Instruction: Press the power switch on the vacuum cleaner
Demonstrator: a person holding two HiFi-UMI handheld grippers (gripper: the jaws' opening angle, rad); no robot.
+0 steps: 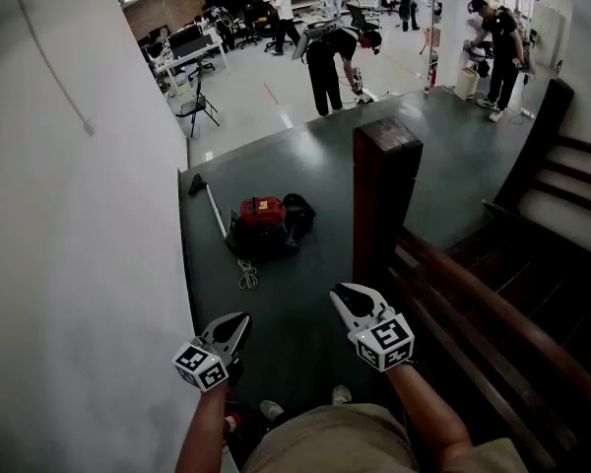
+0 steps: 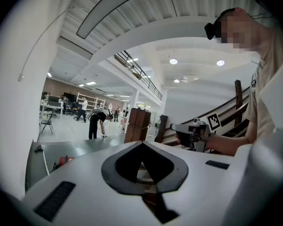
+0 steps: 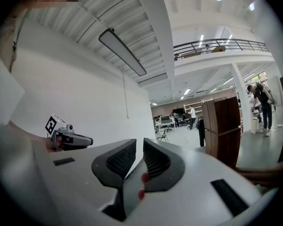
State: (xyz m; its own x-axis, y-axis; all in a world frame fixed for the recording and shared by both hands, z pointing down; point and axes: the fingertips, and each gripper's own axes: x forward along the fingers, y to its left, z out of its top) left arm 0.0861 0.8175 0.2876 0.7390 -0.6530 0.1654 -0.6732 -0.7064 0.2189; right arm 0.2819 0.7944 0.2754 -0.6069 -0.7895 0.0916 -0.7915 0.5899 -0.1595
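Red and black, the vacuum [image 1: 263, 225] sits on the green floor [image 1: 315, 161], left of a wooden post [image 1: 382, 200] and well ahead of both grippers. The left gripper [image 1: 241, 320] has its jaws together, empty. The right gripper [image 1: 343, 296] has its jaws slightly apart, empty.

No legible text, as far as visible

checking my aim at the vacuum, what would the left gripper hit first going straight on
Probably the wooden post, dead ahead of the left gripper; depth is unclear. The vacuum cleaner lies low and left of that line.
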